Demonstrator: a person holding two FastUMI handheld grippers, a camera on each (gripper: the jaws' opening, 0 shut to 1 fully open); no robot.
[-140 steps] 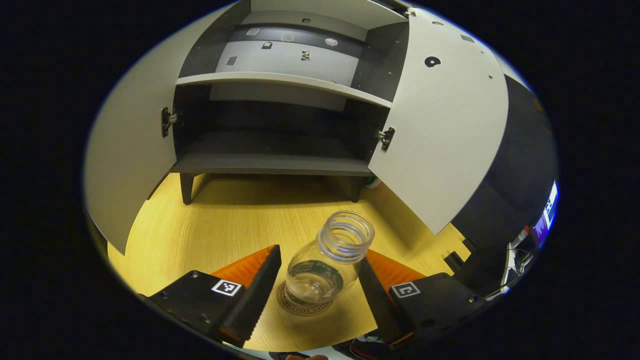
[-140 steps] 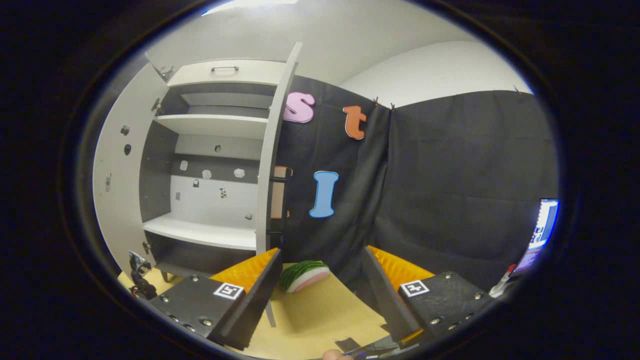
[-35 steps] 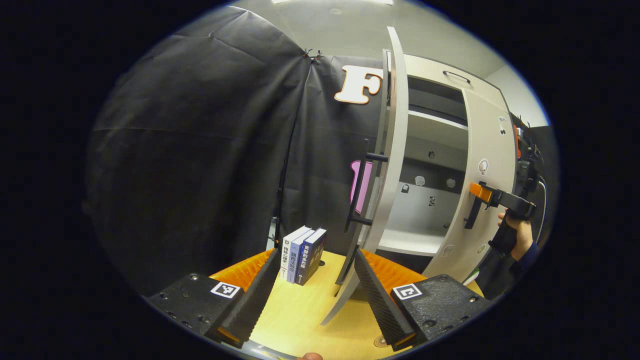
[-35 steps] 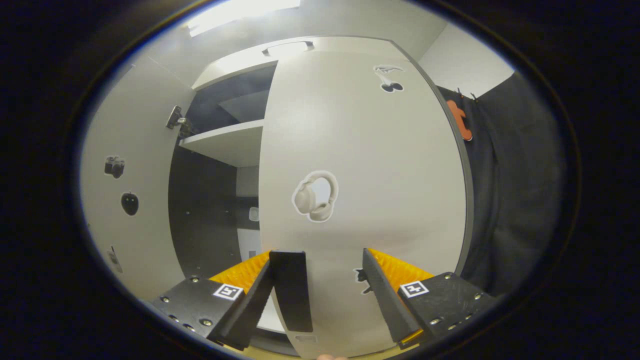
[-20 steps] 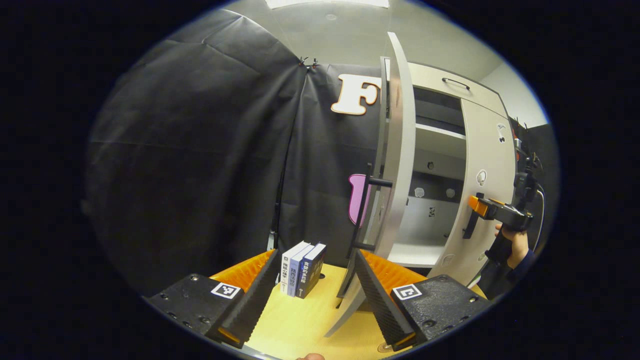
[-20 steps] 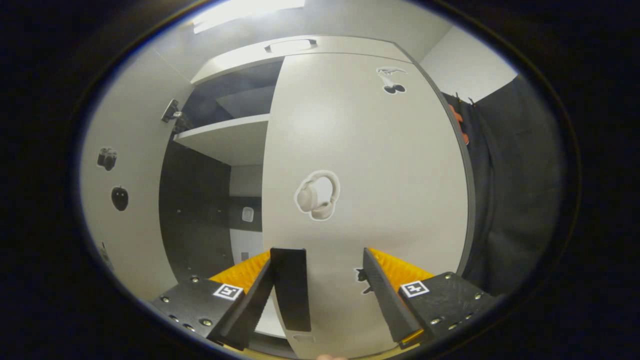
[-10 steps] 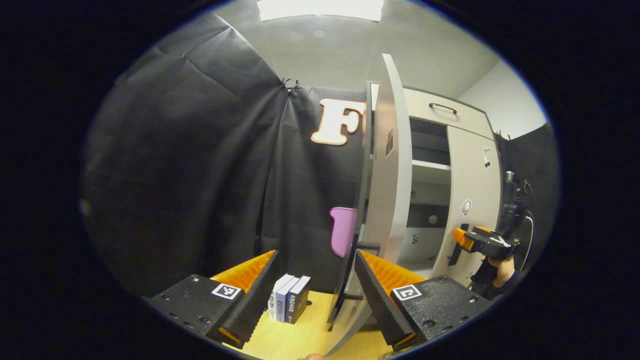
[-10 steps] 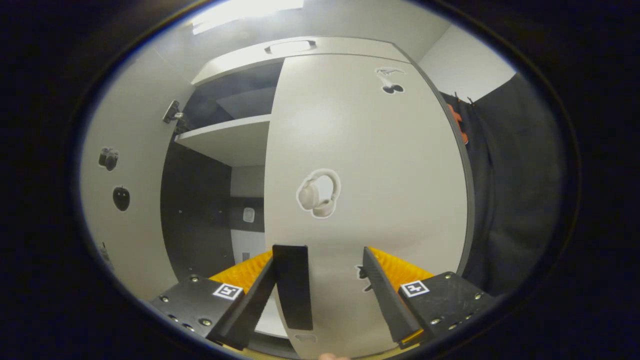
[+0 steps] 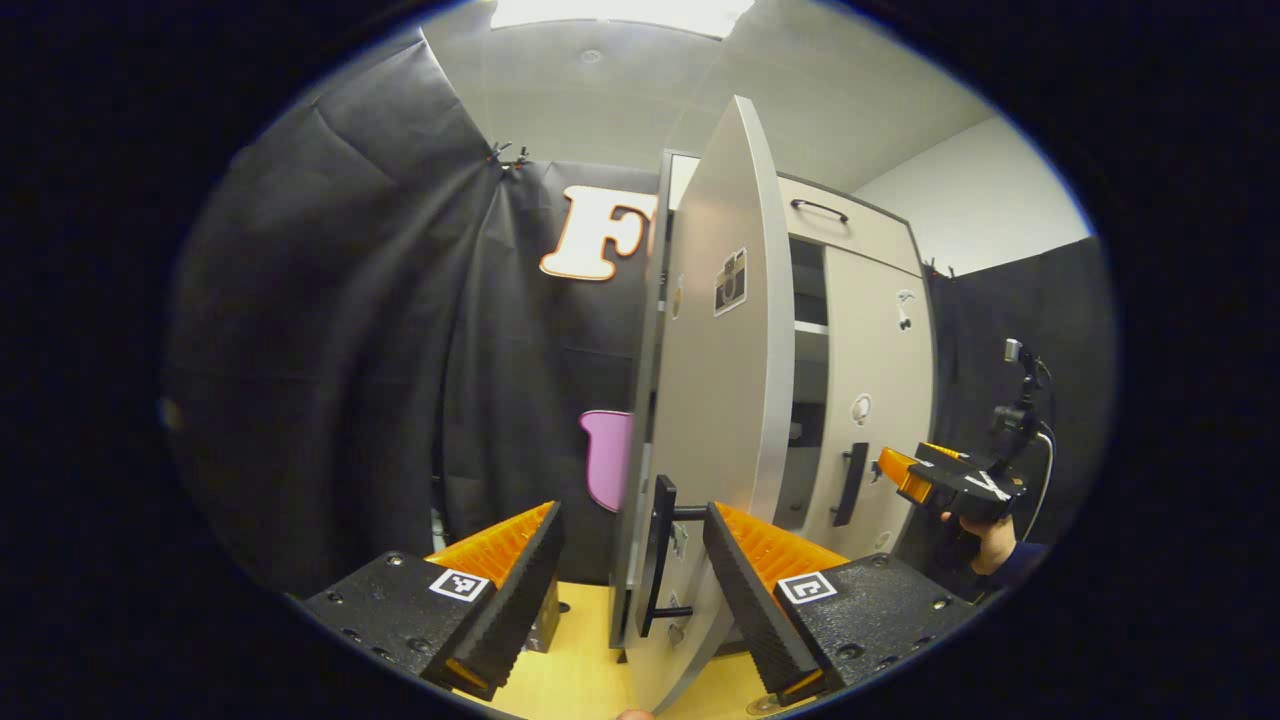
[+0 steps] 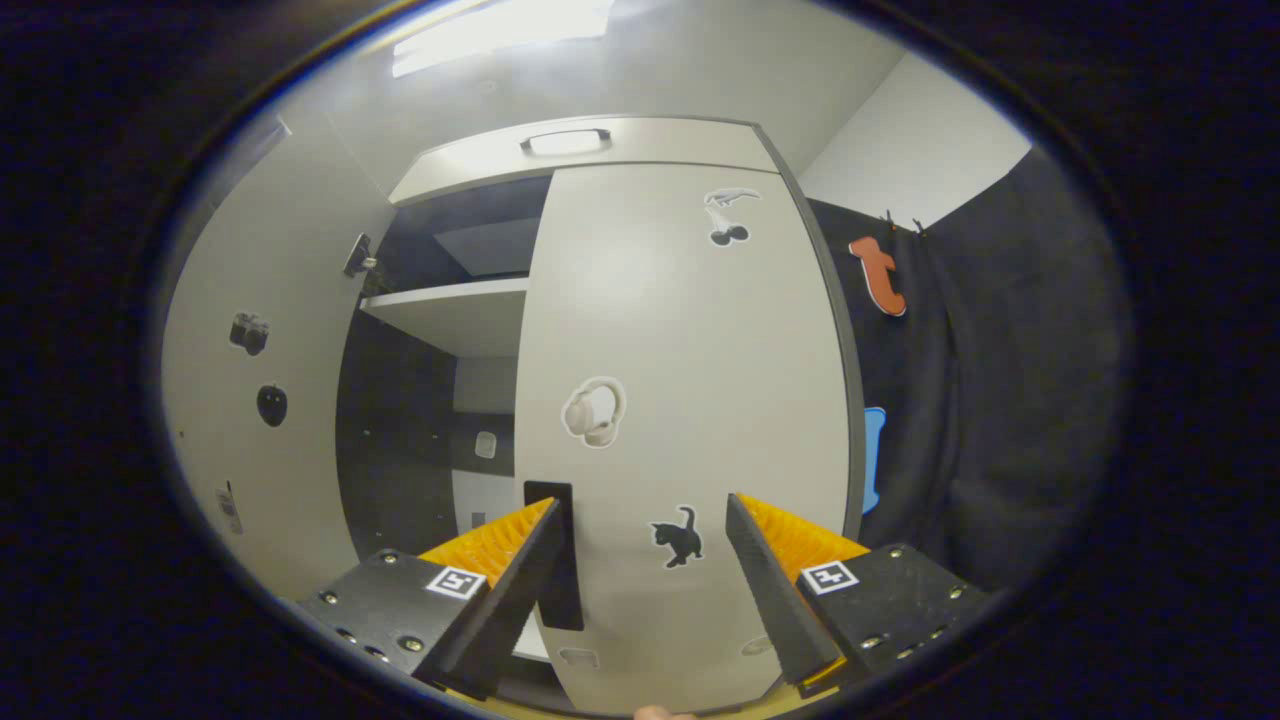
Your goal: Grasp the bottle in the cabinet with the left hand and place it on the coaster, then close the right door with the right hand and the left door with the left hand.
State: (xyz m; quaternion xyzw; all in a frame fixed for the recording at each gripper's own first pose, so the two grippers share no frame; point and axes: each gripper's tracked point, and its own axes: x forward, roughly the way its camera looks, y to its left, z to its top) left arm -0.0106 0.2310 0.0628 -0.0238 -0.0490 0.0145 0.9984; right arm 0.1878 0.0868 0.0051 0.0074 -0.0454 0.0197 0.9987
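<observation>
Left gripper (image 9: 633,575): jaws wide apart, nothing held, astride left door (image 9: 715,420) handle (image 9: 655,555). Door half-open; should be pushed flat & steadily shut. Right gripper (image 10: 645,575) gaping, empty, near shut right door (image 10: 680,420).

The left door (image 9: 715,400) is viewed edge-on, close, at 12 o'clock; the right door (image 10: 680,400) is faced squarely; the cabinet (image 10: 440,400) is shared.
</observation>
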